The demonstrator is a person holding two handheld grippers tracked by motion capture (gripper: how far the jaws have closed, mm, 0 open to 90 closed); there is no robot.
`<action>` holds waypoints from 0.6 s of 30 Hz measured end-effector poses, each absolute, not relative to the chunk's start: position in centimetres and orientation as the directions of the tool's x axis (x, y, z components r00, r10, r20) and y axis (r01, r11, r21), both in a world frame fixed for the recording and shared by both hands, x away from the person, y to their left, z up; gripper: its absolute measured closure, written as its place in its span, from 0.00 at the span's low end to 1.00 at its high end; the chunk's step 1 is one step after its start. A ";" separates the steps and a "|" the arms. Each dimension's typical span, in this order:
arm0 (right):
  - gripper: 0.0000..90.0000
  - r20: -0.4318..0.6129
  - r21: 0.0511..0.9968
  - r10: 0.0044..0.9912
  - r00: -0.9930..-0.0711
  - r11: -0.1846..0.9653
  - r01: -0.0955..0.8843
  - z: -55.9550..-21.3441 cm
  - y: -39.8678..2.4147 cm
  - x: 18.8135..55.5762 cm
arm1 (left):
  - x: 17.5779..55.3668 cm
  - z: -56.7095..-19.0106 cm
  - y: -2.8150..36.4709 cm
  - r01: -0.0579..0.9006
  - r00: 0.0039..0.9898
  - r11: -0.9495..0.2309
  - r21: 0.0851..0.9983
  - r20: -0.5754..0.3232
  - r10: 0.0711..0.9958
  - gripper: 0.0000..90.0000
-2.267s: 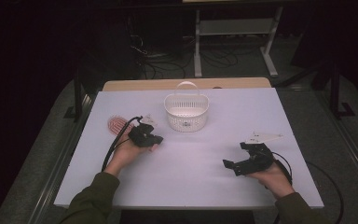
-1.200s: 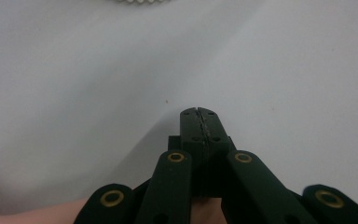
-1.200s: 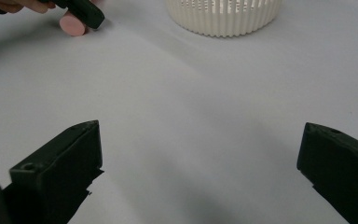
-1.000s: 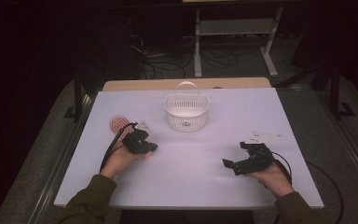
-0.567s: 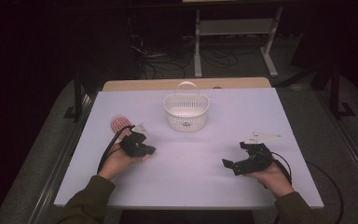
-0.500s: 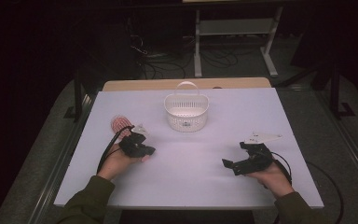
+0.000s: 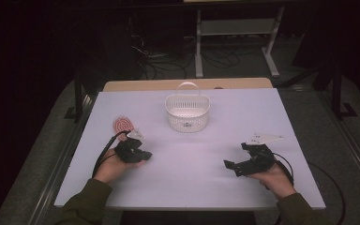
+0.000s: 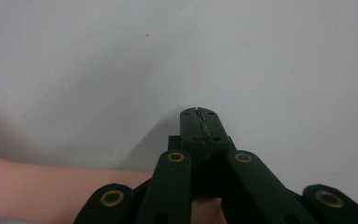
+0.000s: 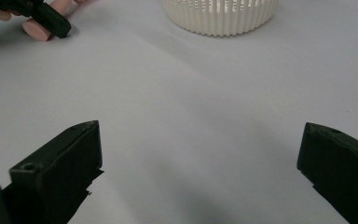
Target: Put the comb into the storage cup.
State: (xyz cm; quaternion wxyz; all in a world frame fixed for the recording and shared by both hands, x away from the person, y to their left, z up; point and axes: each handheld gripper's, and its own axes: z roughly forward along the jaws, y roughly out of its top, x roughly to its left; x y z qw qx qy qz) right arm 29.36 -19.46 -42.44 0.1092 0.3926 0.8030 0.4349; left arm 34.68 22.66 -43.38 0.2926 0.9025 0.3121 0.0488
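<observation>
We have the left gripper closed on nothing, low over the table near the pink brush. Our right gripper waits wide open, empty. Brush not in the basket yet, so that looks left to do.

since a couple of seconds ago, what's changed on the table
The left gripper has drawn back from the pink brush toward the near edge, so more of the brush shows. Its jaws are shut, with nothing between them in the left gripper view. The right gripper, jaws open, the white basket and the brush stayed put.
</observation>
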 end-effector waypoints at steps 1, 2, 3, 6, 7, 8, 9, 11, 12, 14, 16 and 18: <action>0.00 0.165 0.784 0.726 -0.668 0.315 0.535 -42.4 -19.5 29.3 | 34.6 -43.4 22.8 0.533 0.801 -0.635 0.559 -0.093 0.591 1.00; 0.00 0.166 0.784 0.725 -0.668 0.314 0.535 -42.4 -19.5 29.3 | 34.5 -43.4 22.9 0.534 0.801 -0.636 0.557 -0.093 0.591 1.00; 0.00 0.165 0.785 0.724 -0.669 0.315 0.534 -42.4 -19.4 29.3 | 34.4 -43.3 23.0 0.534 0.802 -0.637 0.556 -0.092 0.591 1.00; 0.00 0.163 0.782 0.724 -0.671 0.320 0.535 -42.5 -19.3 29.3 | 34.1 -43.4 23.3 0.534 0.801 -0.635 0.558 -0.092 0.592 1.00; 0.00 0.163 0.782 0.724 -0.670 0.319 0.535 -42.5 -19.3 29.3 | 34.0 -43.3 23.4 0.536 0.800 -0.636 0.555 -0.092 0.593 1.00; 0.00 0.162 0.782 0.724 -0.671 0.320 0.534 -42.5 -19.3 29.3 | 33.9 -43.3 23.6 0.533 0.801 -0.637 0.557 -0.090 0.591 1.00; 0.00 0.162 0.782 0.724 -0.670 0.320 0.535 -42.5 -19.3 29.3 | 33.8 -43.4 23.7 0.536 0.799 -0.633 0.559 -0.093 0.594 1.00; 0.00 0.162 0.782 0.724 -0.671 0.321 0.535 -42.5 -19.3 29.3 | 33.7 -43.3 24.0 0.537 0.798 -0.634 0.556 -0.091 0.596 1.00; 0.00 0.162 0.781 0.724 -0.670 0.321 0.536 -42.5 -19.3 29.3 | 33.6 -43.3 24.1 0.537 0.797 -0.634 0.557 -0.090 0.597 1.00; 0.00 0.161 0.780 0.725 -0.670 0.322 0.536 -42.5 -19.4 29.3 | 33.4 -43.3 24.4 0.539 0.796 -0.632 0.557 -0.092 0.598 1.00; 0.00 0.161 0.781 0.725 -0.670 0.322 0.536 -42.5 -19.4 29.3 | 33.2 -43.3 24.6 0.539 0.795 -0.630 0.558 -0.090 0.600 1.00; 0.00 0.161 0.781 0.725 -0.669 0.321 0.536 -42.5 -19.3 29.3 | 33.0 -43.4 24.9 0.539 0.794 -0.629 0.559 -0.090 0.601 1.00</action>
